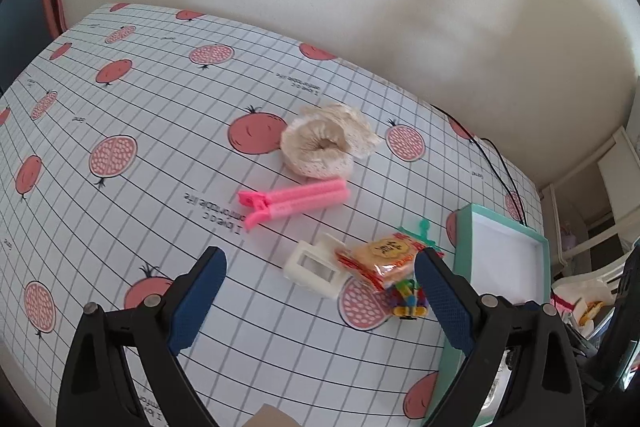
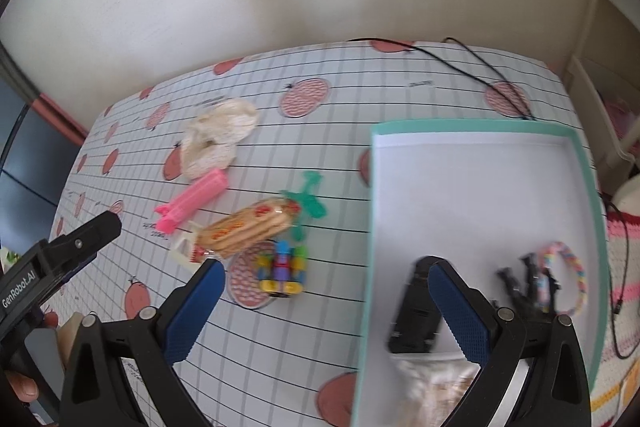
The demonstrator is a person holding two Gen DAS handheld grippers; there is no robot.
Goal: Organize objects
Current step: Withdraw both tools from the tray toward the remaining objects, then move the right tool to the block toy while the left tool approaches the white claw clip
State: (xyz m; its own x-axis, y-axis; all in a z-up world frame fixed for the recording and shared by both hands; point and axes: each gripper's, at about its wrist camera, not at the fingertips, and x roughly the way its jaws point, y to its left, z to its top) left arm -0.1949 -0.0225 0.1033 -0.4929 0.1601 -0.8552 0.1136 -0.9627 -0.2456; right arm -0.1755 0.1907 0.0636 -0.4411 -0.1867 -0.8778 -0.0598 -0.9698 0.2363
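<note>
On the pomegranate-print tablecloth lie a cream lace cloth point(image 1: 324, 139) point(image 2: 218, 137), a pink bag clip point(image 1: 292, 203) point(image 2: 192, 201), a white plastic frame point(image 1: 314, 267) point(image 2: 185, 247), a cracker packet point(image 1: 384, 257) point(image 2: 248, 227), a green plastic piece point(image 1: 422, 231) point(image 2: 308, 203) and a colourful brick toy point(image 1: 406, 301) point(image 2: 282, 269). The mint-rimmed white box point(image 1: 460, 251) point(image 2: 366, 267) holds a black object point(image 2: 414, 311), a black clip point(image 2: 520, 287), a pastel braided band point(image 2: 568, 275) and a pale cloth point(image 2: 436, 383). My left gripper point(image 1: 320, 299) is open and empty above the frame; it also shows in the right wrist view point(image 2: 96, 227). My right gripper point(image 2: 326, 311) is open and empty over the box's left rim.
A black cable point(image 2: 460, 61) runs across the table's far right corner to the box. A cream wall stands behind the table. Striped knitted fabric point(image 2: 620, 291) and white furniture lie off the table's right edge.
</note>
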